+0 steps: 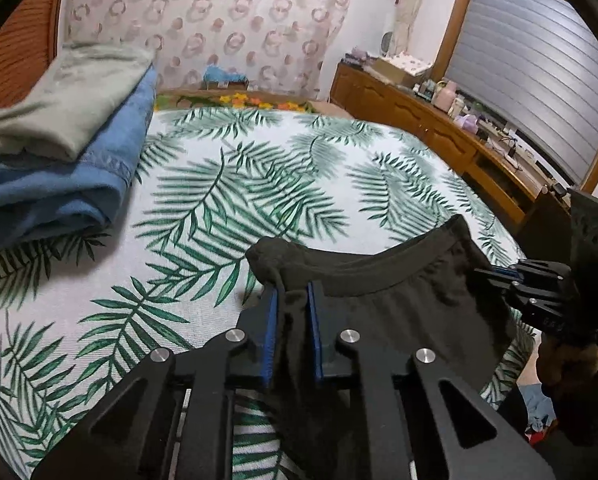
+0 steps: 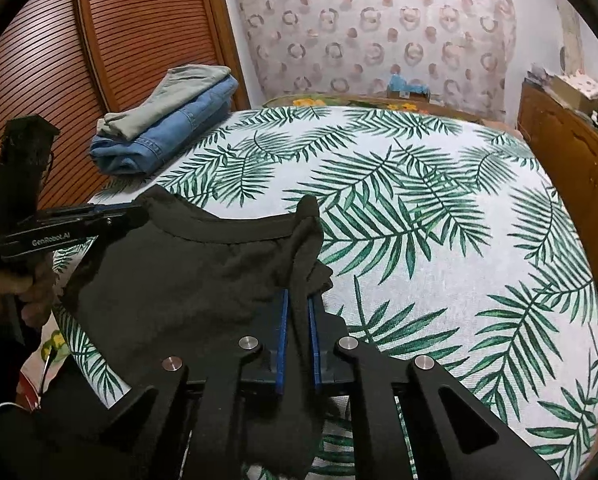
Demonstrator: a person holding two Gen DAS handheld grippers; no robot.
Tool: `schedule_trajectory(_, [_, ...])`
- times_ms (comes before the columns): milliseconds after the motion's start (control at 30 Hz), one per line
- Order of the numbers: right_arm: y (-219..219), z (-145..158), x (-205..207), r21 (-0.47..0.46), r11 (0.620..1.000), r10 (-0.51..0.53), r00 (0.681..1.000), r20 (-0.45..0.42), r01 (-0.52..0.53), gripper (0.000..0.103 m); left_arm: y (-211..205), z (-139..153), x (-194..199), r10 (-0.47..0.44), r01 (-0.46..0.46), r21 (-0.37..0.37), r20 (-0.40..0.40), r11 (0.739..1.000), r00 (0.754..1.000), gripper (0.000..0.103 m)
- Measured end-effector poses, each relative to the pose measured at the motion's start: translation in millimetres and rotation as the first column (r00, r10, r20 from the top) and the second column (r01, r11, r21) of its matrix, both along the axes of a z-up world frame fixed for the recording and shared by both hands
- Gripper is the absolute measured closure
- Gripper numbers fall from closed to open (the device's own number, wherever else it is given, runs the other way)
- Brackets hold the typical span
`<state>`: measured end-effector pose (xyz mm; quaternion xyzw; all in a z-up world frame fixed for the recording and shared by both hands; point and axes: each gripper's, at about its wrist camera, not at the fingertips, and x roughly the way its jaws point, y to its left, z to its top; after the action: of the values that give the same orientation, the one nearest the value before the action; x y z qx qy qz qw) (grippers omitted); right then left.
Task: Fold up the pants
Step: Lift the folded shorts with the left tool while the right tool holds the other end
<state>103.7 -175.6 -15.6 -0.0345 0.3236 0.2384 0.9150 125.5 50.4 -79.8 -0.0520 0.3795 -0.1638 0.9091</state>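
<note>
Evidently at the start of folding, the black pants (image 1: 399,304) hang by their waistband between two grippers at the near edge of the bed (image 1: 299,168), most of the cloth still unspread and no fold yet made. Left gripper (image 1: 292,300): fingers clamped on the waistband corner where the drawstring hangs. Right gripper (image 2: 297,304): fingers clamped on the opposite waistband corner, bunched cloth rising between the blue pads (image 2: 283,320). Each gripper appears in the other's view, held in a hand (image 2: 15,284). Already folded, a grey-green garment (image 2: 167,96) lies on folded blue jeans (image 2: 171,136) at the far left of the bed. Remaining, by judgement: laying the pants flat, then folding them.
</note>
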Motion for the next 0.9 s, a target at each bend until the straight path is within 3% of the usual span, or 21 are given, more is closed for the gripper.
schedule_trajectory(533, [-5, 34, -37, 0.018, 0.999, 0.030, 0.991, 0.133, -0.032, 0.095, -7, 50, -35, 0.007, -0.008, 0.002, 0.175, 1.000, 0.985, 0.090])
schedule_trajectory(900, [-5, 51, -40, -0.006, 0.999, 0.051, 0.978, 0.202, -0.051, 0.095, -9, 72, -38, 0.005, -0.009, 0.018, 0.251, 1.000, 0.968, 0.091])
